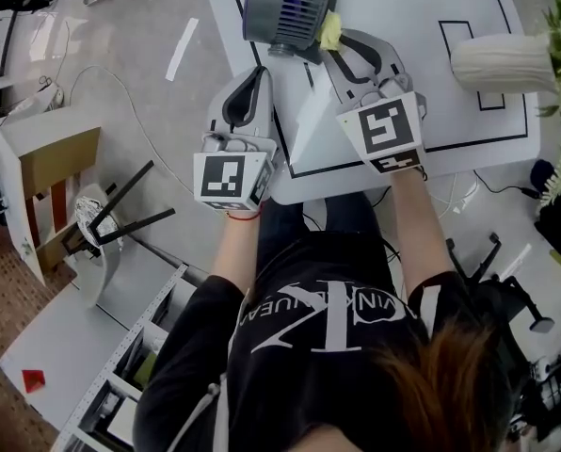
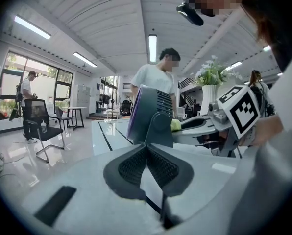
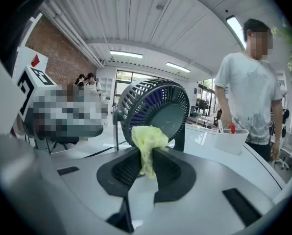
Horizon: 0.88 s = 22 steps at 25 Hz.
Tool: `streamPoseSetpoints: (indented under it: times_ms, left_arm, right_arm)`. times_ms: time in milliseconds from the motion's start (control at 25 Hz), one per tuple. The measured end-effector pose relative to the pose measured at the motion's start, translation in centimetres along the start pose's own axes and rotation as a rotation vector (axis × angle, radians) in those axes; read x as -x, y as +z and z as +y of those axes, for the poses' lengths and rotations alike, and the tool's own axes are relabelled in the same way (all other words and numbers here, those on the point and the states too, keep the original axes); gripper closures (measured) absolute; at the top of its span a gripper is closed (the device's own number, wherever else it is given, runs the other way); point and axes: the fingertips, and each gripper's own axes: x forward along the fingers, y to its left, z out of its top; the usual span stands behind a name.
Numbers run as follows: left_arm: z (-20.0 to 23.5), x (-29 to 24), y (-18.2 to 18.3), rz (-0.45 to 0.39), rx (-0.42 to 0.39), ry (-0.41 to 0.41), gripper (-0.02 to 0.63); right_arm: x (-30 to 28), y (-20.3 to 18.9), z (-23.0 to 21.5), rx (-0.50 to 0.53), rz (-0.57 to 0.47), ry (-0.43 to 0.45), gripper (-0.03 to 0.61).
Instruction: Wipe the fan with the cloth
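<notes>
A grey-blue fan (image 1: 285,8) stands on the white table (image 1: 422,8) at the far side; the right gripper view shows its round grille (image 3: 153,106) close ahead. My right gripper (image 1: 338,43) is shut on a yellow cloth (image 1: 330,30), and the bunched cloth (image 3: 147,143) sticks up between the pads right in front of the grille. My left gripper (image 1: 258,73) is shut with nothing in it, at the table's left front edge, a little short of the fan's side (image 2: 151,116). The left gripper view shows the cloth (image 2: 176,125) and the right gripper (image 2: 205,124) beside the fan.
A white vase (image 1: 502,62) with a green plant stands on the table at the right. Black lines are marked on the tabletop. A person stands beyond the table next to a white container (image 3: 231,138). A chair (image 1: 50,182) and shelves stand on the floor to the left.
</notes>
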Motion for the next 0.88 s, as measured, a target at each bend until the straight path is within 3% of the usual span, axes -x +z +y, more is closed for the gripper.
streamPoseSetpoints:
  times_ms: [480, 880]
  left_arm:
    - [0.4, 0.9, 1.3, -0.010, 0.023, 0.054, 0.603]
    - [4.0, 1.1, 4.7, -0.035, 0.025, 0.099, 0.603]
  right_arm:
    - [4.1, 3.2, -0.3, 0.050, -0.059, -0.041, 0.512]
    - [4.6, 7.8, -3.7, 0.058, -0.088, -0.136, 0.512]
